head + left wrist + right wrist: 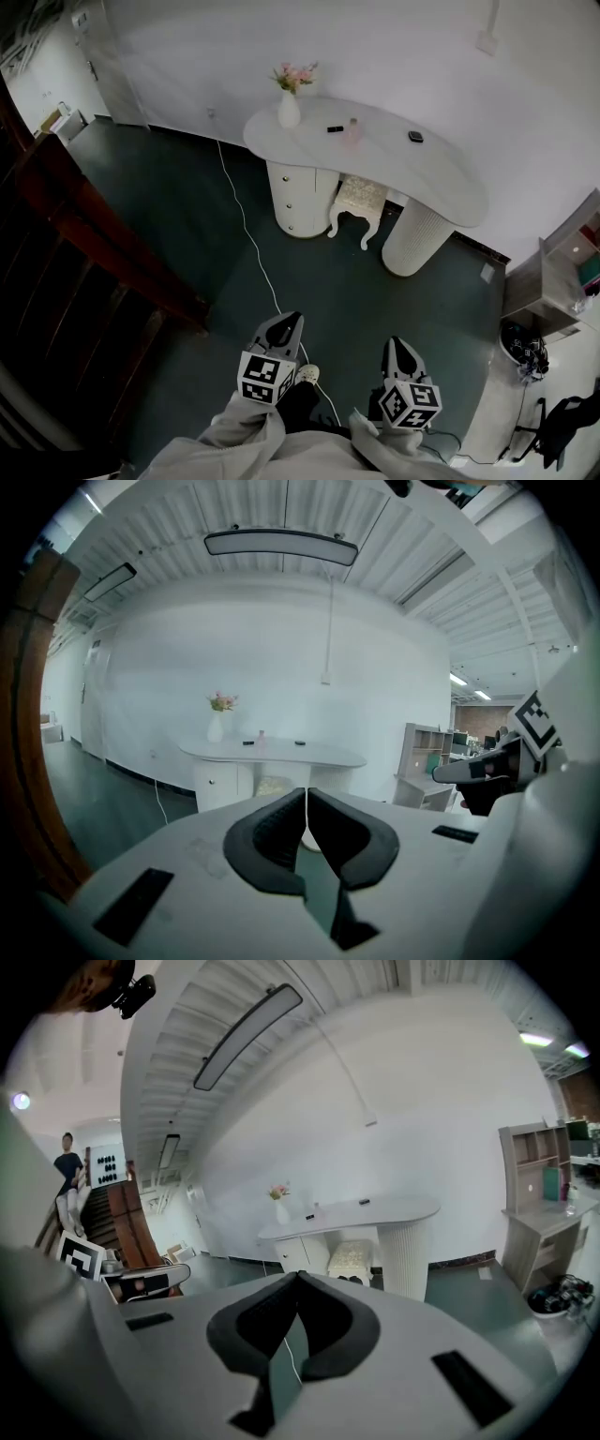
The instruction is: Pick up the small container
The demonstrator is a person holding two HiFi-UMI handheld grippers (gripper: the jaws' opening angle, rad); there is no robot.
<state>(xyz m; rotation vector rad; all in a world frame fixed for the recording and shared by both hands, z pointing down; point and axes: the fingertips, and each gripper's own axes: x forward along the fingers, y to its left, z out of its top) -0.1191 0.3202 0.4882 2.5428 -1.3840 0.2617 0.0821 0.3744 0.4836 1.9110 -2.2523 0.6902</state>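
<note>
A white wall (394, 37) backs a curved white table (441, 178) on round pedestals, a small white stool (359, 199) beneath it. Dark green floor (169, 197), wooden stair railing (94, 248) at left, grey shelf unit (561, 267) at right, long ceiling lamp (281, 544) overhead

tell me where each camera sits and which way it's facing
Head view: on the person's head, looking steeply down across the dark green floor to the curved white table; grey sleeves, left gripper and right gripper show.
Left gripper view: on the left gripper, along its shut jaws toward the table; right gripper at right edge.
Right gripper view: on the right gripper, along shut jaws toward the table.
All three share the table.
</note>
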